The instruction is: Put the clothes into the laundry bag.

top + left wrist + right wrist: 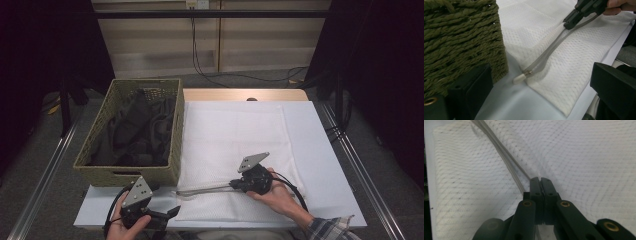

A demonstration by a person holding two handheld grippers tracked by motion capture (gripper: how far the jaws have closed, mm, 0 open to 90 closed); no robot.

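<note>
White mesh cloth (235, 140) covers the table (327, 165) beside a woven basket (100, 145).

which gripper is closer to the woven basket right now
Left. The left gripper sits just below the basket front wall; the right gripper is farther right, shut on the white cloth.

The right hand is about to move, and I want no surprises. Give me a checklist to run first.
1. Right gripper jaws shut on the long grey tool: ok.
2. Tool's white tip at the edge of the white cloth: ok.
3. Tip actually gripping the cloth: cannot tell.
4. Left gripper jaws open, nothing between them: ok.
5. Cloth lying flat: not ok, a ridge runs along the tool.
6. Woven basket apart from the tip: ok.
</note>
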